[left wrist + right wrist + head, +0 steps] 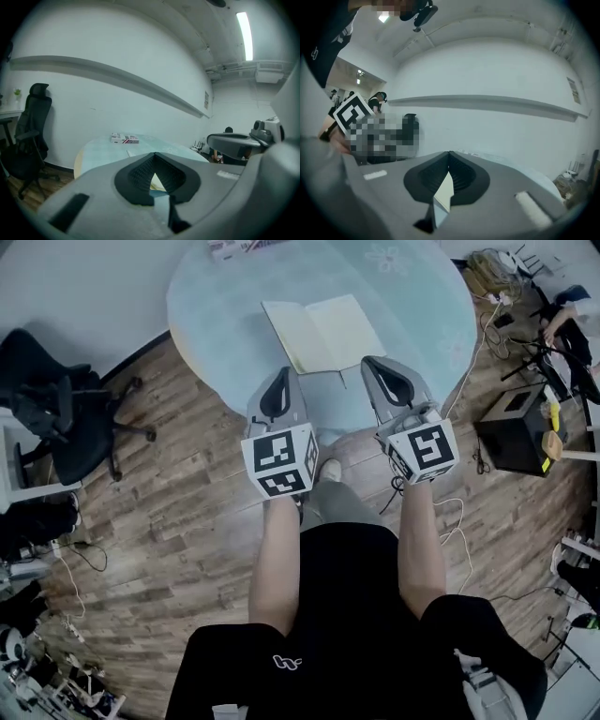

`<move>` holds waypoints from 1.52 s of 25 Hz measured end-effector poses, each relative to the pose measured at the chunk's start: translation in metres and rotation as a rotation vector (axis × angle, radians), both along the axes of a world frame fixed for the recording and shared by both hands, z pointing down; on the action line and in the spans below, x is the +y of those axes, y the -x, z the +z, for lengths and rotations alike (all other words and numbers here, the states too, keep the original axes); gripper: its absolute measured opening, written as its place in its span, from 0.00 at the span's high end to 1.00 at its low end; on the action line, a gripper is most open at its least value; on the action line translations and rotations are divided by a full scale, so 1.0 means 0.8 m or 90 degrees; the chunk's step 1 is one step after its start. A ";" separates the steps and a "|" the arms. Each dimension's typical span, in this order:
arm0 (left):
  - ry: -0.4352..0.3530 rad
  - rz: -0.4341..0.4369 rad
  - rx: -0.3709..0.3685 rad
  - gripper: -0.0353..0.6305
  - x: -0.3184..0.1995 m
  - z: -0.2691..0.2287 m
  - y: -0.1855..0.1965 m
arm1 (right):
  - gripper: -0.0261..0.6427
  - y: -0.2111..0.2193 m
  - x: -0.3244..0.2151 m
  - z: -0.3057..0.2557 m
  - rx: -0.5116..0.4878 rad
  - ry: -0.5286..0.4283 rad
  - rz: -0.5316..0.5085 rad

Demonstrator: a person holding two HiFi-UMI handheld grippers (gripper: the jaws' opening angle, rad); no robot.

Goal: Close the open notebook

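open notebook (323, 334) lies flat, pages up, on the round table (422, 315), nr its front edge. our left gripper (281, 373) & right gripper (371, 362) sit side by side at the notebook's near corners. both have jaws closed w/ nothing btwn them. can't tell if either touches it.

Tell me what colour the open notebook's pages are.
Pale cream, unmarked pages on the open paper notebook; head view shows it best.
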State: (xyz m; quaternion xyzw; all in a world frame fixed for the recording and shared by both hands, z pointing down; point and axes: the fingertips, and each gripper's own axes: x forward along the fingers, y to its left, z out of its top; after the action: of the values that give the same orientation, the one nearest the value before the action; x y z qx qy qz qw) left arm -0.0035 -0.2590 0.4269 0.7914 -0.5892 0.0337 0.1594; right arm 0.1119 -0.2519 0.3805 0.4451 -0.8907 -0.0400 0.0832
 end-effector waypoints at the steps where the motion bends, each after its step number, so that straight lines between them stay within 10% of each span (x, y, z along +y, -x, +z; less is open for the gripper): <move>1: 0.011 -0.009 -0.005 0.94 -0.003 0.009 0.003 | 0.94 0.004 -0.008 0.012 0.015 0.008 -0.011; 12: 0.087 -0.077 -0.002 0.94 -0.036 0.077 0.041 | 0.80 0.075 -0.039 0.150 0.211 0.106 -0.182; 23: 0.148 -0.099 -0.010 0.94 -0.036 0.127 0.067 | 0.76 0.110 -0.070 0.230 0.410 0.075 -0.165; 32: 0.164 -0.069 -0.034 0.94 -0.049 0.139 0.046 | 0.91 0.099 -0.078 0.213 0.287 0.073 -0.114; 38: 0.166 -0.035 -0.052 0.94 -0.060 0.138 0.014 | 0.93 0.046 -0.094 0.194 0.046 0.165 -0.016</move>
State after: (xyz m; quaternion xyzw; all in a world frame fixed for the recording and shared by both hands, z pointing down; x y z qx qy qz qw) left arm -0.0143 -0.3067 0.5375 0.7455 -0.6074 0.1374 0.2377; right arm 0.0752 -0.3269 0.5359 0.4174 -0.8905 0.0584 0.1713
